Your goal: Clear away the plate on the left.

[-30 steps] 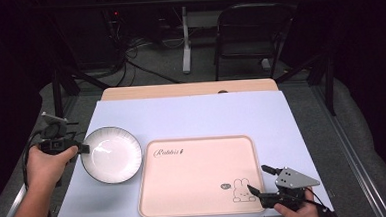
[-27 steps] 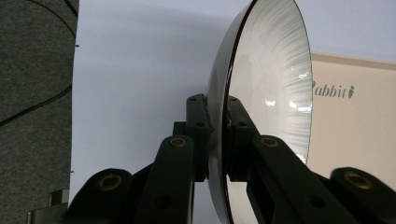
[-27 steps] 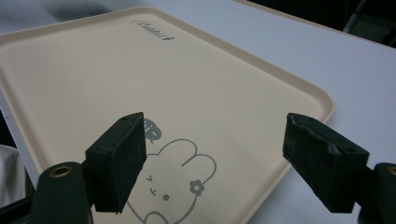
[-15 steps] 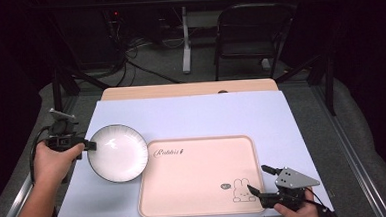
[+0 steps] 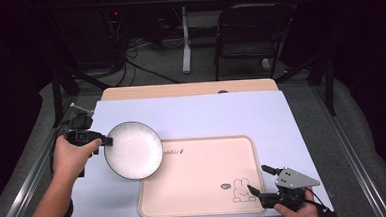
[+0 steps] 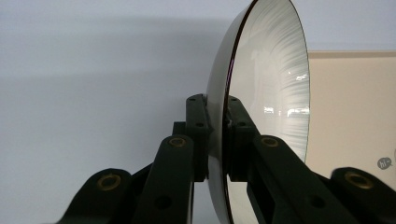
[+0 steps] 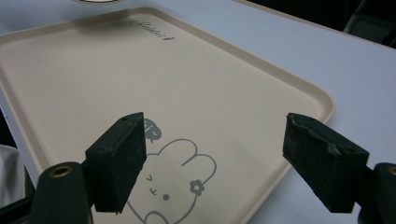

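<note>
Carrying: I keep left gripper [image 5: 106, 141] clenched on plate [image 5: 133, 150] rim, left of frame.
Aim: level plate, lower onto tray [image 5: 200, 198].
Right gripper [image 5: 261, 179]: released, lower right.

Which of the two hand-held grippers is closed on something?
The left hand-held gripper: its jaws pinch the rim of the white plate. The right hand-held gripper stands open above the pink tray, holding nothing.

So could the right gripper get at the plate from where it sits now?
Probably not without moving across: the right gripper, jaws open, sits at the tray's near right corner, while the plate is held by the left gripper over the tray's far left corner. Nothing blocks the path.
</note>
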Action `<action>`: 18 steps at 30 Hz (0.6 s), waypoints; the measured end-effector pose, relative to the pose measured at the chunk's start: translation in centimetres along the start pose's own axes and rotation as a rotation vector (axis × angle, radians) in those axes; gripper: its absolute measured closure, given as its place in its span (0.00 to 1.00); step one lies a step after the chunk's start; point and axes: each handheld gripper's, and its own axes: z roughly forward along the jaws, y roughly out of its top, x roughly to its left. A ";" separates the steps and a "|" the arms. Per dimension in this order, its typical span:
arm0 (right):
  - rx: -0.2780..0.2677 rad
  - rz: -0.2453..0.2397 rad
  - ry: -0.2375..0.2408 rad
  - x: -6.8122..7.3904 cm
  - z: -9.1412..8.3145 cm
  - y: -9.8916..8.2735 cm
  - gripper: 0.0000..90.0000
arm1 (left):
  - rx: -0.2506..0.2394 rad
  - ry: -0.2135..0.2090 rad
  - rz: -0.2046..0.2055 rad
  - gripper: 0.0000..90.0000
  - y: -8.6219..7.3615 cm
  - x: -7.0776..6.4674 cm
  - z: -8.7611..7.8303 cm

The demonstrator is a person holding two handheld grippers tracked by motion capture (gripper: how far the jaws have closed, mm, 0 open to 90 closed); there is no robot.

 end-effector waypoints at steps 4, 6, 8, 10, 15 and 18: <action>0.000 -0.001 0.001 0.0 0.0 0.0 0.23 | 0.006 -0.014 0.017 0.92 0.4 -1.1 0.6; 0.001 -0.001 0.001 0.0 0.0 0.0 0.23 | 0.007 -0.025 0.028 0.92 0.6 -1.7 1.0; 0.000 -0.001 0.000 0.0 0.0 0.0 0.23 | 0.012 -0.033 0.042 0.92 0.8 -2.3 1.3; 0.000 -0.001 0.001 0.0 0.0 0.0 0.23 | 0.015 -0.042 0.051 0.92 1.0 -3.1 1.8; 0.000 -0.001 0.000 0.0 0.0 0.0 0.23 | 0.026 -0.061 0.081 0.92 1.4 -4.7 2.6; 0.001 -0.001 0.000 0.0 0.0 0.0 0.23 | 0.030 -0.071 0.095 0.92 1.5 -5.5 3.1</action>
